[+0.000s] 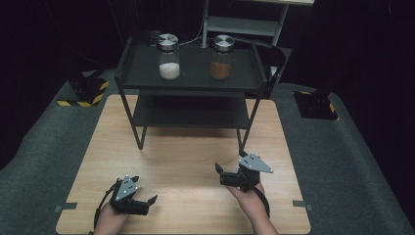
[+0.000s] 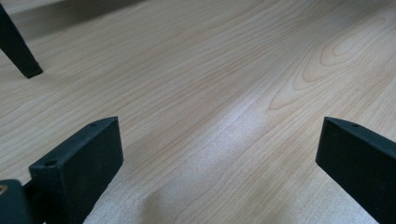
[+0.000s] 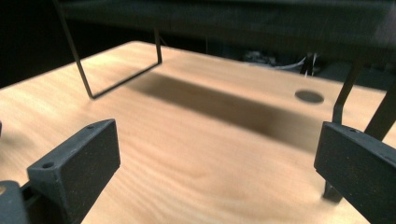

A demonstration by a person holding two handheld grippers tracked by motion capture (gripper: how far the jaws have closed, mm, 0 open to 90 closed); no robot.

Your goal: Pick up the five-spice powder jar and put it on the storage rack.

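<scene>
From the high view, a wooden desk (image 1: 186,161) sits on a grey floor. A black rack (image 1: 188,78) with two shelves stands on the far half of the desk. On its top shelf are two glass jars with silver lids. The left jar (image 1: 169,56) has white stuff in it. The right jar (image 1: 221,56) has brown stuff in it. They stand well apart. The lower shelf looks bare. The left gripper (image 1: 144,193) is held low near the front left corner of the desk, and its jaws are spread wide with nothing in them. The right gripper (image 1: 226,170) is held a bit farther forward, near the rack's front right leg. Its jaws are spread too and hold nothing. A hand (image 1: 249,198) comes up from the bottom to hold it.

In the left gripper view, the two black jaws stand far apart over bare wood. One thin black rack leg (image 2: 18,46) touches the desk at the top left.

In the right gripper view, the jaws are also far apart and hold nothing. The rack's dark shelf (image 3: 233,23) hangs above, and its shadow lies on the desk. A rack leg (image 3: 343,100) stands just behind the right jaw. A small dark round spot (image 3: 309,96) is on the desk near it.
</scene>
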